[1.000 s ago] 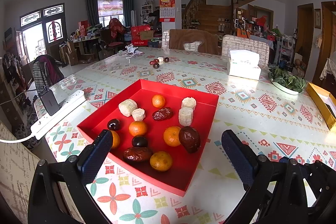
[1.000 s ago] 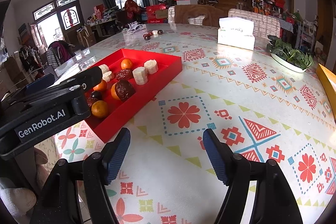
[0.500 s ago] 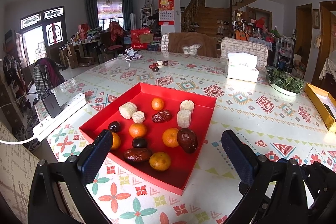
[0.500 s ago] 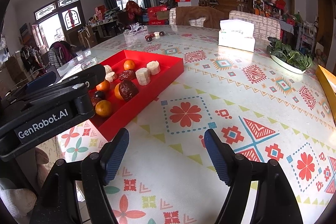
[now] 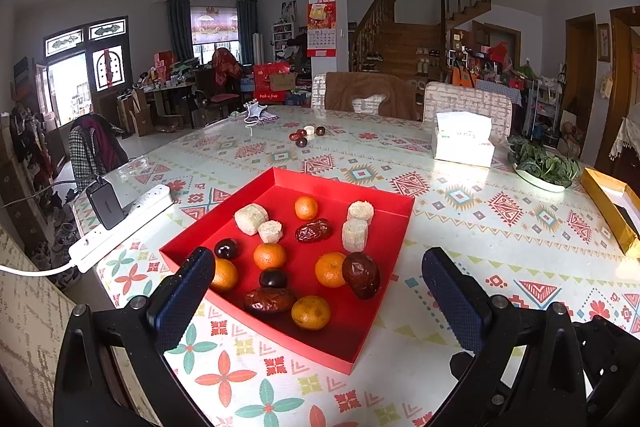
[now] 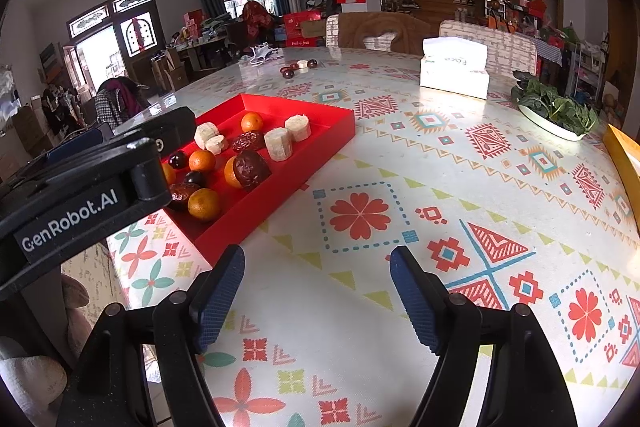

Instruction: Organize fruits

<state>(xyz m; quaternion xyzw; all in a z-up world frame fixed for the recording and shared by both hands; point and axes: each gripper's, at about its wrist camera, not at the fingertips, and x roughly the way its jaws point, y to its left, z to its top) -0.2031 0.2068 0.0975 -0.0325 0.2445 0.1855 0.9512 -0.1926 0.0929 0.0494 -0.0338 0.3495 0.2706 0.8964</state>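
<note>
A red tray [image 5: 384,199] sits on the patterned table and holds several oranges [image 5: 270,255], dark red dates [image 5: 361,279], small dark fruits [image 5: 226,249] and pale corn pieces [image 5: 354,235]. My left gripper [image 5: 316,291] is open and empty, hovering over the tray's near edge. The tray also shows in the right wrist view [image 6: 320,115]. My right gripper [image 6: 318,291] is open and empty over bare tablecloth to the right of the tray. The left gripper's body [image 6: 80,187] shows at the left of that view.
A white power strip with a black charger [image 5: 120,219] lies left of the tray. A tissue box [image 5: 464,139], a dish of greens [image 5: 540,167] and a yellow box [image 5: 612,211] stand at the right. Loose dark fruits [image 5: 306,135] lie at the far side.
Both grippers have risen and pulled back slightly, so the tray sits a little farther off. Nothing was picked up or moved.
</note>
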